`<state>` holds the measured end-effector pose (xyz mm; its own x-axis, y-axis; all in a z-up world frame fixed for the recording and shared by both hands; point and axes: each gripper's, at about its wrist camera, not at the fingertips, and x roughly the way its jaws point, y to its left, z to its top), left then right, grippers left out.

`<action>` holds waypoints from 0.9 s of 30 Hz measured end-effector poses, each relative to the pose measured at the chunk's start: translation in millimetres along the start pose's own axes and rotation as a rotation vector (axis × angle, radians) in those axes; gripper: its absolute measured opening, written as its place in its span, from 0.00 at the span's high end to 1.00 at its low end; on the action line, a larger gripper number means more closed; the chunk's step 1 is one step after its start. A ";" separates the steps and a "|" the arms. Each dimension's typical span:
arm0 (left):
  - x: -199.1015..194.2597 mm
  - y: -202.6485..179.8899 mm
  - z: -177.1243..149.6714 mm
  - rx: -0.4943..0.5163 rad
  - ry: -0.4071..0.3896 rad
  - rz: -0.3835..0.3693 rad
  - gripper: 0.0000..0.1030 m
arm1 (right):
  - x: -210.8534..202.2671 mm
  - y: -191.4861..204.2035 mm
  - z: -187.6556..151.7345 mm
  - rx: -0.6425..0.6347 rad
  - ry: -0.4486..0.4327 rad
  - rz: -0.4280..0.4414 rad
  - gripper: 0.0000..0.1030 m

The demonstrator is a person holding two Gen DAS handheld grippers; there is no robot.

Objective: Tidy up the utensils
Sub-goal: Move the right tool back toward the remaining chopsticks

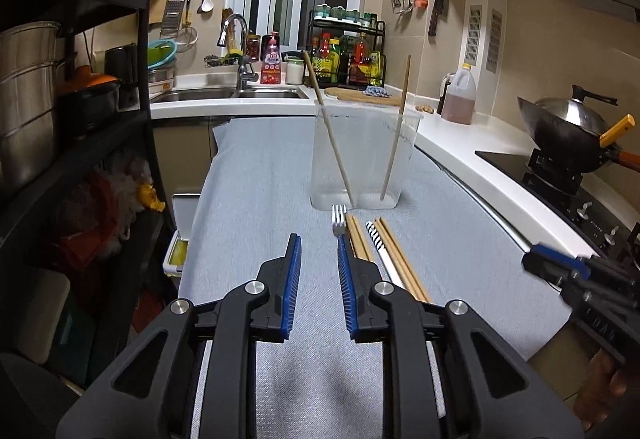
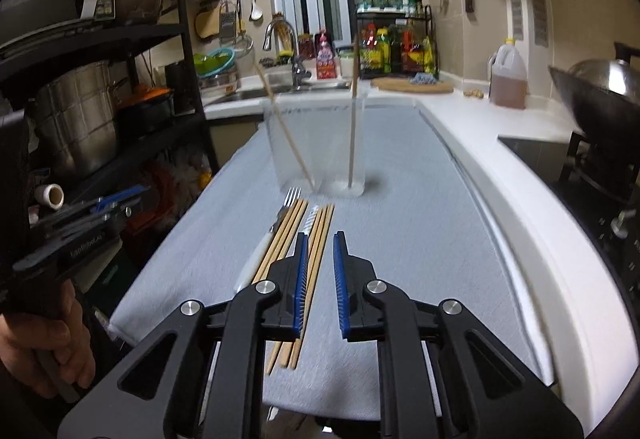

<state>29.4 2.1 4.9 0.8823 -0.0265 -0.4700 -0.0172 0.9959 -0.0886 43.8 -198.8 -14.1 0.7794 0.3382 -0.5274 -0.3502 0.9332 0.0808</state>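
Tan chopsticks (image 2: 316,239), silver fork (image 1: 339,219), pale grey cloth (image 1: 260,179), perhaps black-and-white striped handle (image 1: 374,233).

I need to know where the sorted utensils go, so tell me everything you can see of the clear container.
The clear container is a tall, see-through, plastic-looking tub with an open top. It stands upright on the pale cloth, just beyond the row of loose utensils. Two wooden chopsticks stand in it, leaning apart against opposite sides, tips on its bottom. Nothing else touches it.
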 end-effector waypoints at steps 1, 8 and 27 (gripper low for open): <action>2.4 1.6 -1.9 0.000 0.005 0.004 0.82 | 5.1 1.9 -6.1 0.002 0.018 0.005 0.87; 17.8 3.9 -15.3 -0.013 0.070 -0.015 0.82 | 56.1 4.1 -39.2 0.041 0.186 0.021 0.85; 85.3 -17.5 -45.5 -0.116 0.310 -0.165 0.82 | 65.4 8.6 -52.9 -0.026 0.225 -0.028 0.94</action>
<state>83.6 -21.5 -73.6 0.6932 -0.2284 -0.6836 0.0442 0.9602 -0.2759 64.3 -175.1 -92.6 0.6542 0.2741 -0.7050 -0.3461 0.9372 0.0432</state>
